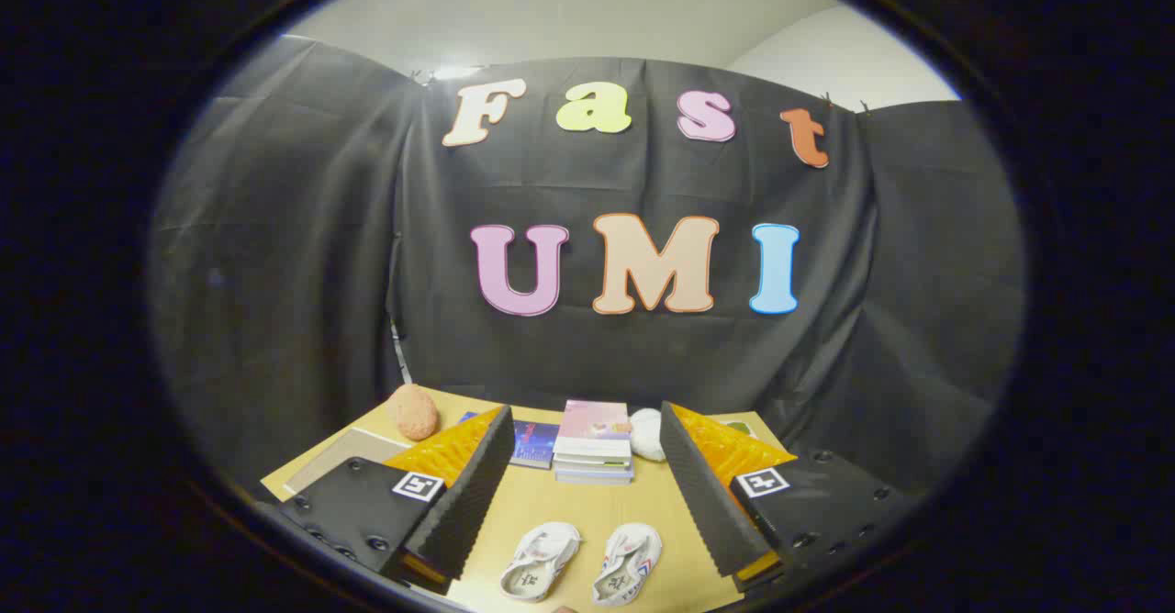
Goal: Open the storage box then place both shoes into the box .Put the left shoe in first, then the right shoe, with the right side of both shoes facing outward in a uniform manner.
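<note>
- A rounded, rough orange-pink lump (pixel 414 412) sits on the far left of the pale wooden table (pixel 542 503), beside a flat grey-and-cream board (pixel 335 459) whose near part the left finger hides.
- The gripper (pixel 585 489) hangs above the table, spread wide and holding nothing; its ribbed black foam pads (pixel 470 494) are backed by orange plastic.
- Between the fingers, low on the table, lie two small white fabric shoes (pixel 582 560), side by side, soles partly up.
- Beyond them rests a dark blue book (pixel 535 443), then a stack of books (pixel 594 443) topped by a pink cover.
- A soft white round object (pixel 646 434), hard to identify, sits just right of the stack.
- Open tabletop separates shoes and books.
</note>
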A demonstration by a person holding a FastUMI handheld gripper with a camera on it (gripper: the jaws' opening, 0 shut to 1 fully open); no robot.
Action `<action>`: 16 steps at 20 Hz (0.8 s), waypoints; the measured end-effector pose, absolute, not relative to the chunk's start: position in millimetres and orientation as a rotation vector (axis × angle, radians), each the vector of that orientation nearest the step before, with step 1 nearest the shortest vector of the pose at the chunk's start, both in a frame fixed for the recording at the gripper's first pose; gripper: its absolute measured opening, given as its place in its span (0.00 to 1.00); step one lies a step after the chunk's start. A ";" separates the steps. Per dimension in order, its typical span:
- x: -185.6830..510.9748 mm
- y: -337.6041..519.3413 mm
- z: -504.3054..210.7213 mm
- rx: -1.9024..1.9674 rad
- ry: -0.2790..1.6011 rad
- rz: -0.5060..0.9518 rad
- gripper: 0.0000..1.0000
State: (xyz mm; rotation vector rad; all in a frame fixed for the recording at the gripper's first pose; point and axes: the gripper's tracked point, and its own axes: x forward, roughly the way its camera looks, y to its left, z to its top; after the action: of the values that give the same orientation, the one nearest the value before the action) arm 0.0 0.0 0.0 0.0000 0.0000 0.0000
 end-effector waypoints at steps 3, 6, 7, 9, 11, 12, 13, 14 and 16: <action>2.7 -6.6 7.5 0.018 -0.011 -0.010 0.99; 6.7 -17.5 15.6 0.025 -0.024 -0.029 0.99; 7.3 -19.9 16.8 0.026 -0.027 -0.034 0.99; 10.1 -21.7 20.4 0.028 -0.035 -0.036 0.99; 11.8 -22.0 21.9 0.030 -0.039 -0.034 0.99; 12.2 -22.2 22.2 0.031 -0.039 -0.034 0.99; 12.0 -22.7 21.2 0.031 -0.041 -0.035 0.99; 12.5 -23.5 20.9 0.029 -0.040 -0.038 0.99; 10.6 -24.2 19.1 0.031 -0.039 -0.043 0.99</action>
State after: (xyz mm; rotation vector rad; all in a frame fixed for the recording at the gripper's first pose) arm 10.6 -24.2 19.1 0.0314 -0.0386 -0.0429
